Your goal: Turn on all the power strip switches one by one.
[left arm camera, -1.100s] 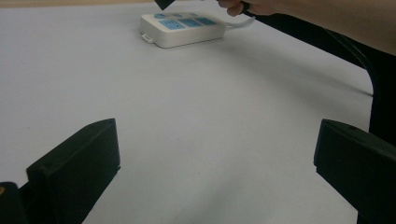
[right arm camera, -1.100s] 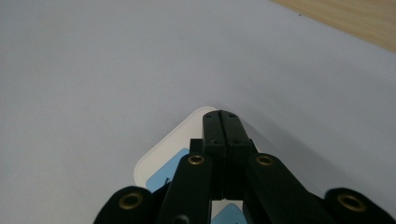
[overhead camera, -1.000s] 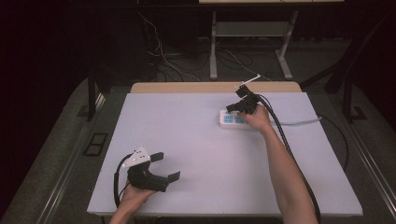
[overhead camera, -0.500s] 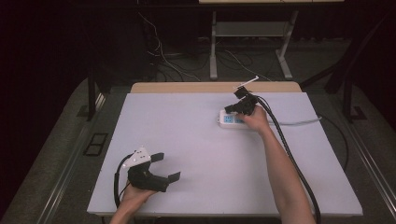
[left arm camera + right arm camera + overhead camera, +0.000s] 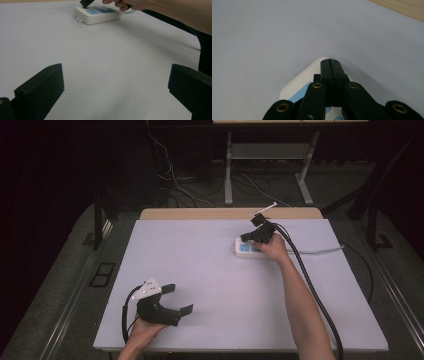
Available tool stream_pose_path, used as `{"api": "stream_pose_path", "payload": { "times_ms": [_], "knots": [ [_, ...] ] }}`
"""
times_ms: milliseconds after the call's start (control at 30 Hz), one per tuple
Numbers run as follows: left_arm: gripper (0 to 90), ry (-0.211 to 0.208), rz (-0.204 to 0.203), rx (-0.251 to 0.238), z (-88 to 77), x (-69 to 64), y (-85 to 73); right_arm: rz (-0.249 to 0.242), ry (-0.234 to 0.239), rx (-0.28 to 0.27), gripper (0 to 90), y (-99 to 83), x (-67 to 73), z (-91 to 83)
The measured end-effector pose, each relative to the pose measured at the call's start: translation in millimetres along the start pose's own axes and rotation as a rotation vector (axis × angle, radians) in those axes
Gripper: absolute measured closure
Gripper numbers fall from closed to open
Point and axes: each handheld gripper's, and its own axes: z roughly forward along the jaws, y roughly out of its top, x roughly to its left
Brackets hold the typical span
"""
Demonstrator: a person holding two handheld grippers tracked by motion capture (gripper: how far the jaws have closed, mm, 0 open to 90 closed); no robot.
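Right gripper [image 5: 248, 236] jaws pressed together, nothing between them, tips over white power strip [image 5: 246, 248] at far right of table [image 5: 210, 270]. Left gripper [image 5: 175, 300] wide open, empty, near front left.

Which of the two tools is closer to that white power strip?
The right tool: it sits directly over the white power strip at the table's far side, jaws shut. The left tool rests open near the table's near edge, well apart from it.
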Motion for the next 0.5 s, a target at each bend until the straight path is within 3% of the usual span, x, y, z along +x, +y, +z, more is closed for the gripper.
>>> {"api": "stream_pose_path", "payload": {
  "times_ms": [67, 500],
  "knots": [
    [0.0, 0.0, 0.001, -0.001, -0.5, -0.8, 0.0, 0.012, 0.025, -0.006, 90.0, -1.4, -0.3, 1.5],
    [0.0, 0.006, 0.002, -0.005, -2.0, -1.5, -0.3, 0.025, 0.005, -0.018, 90.0, -3.2, -0.2, 2.6]
  ]
}}
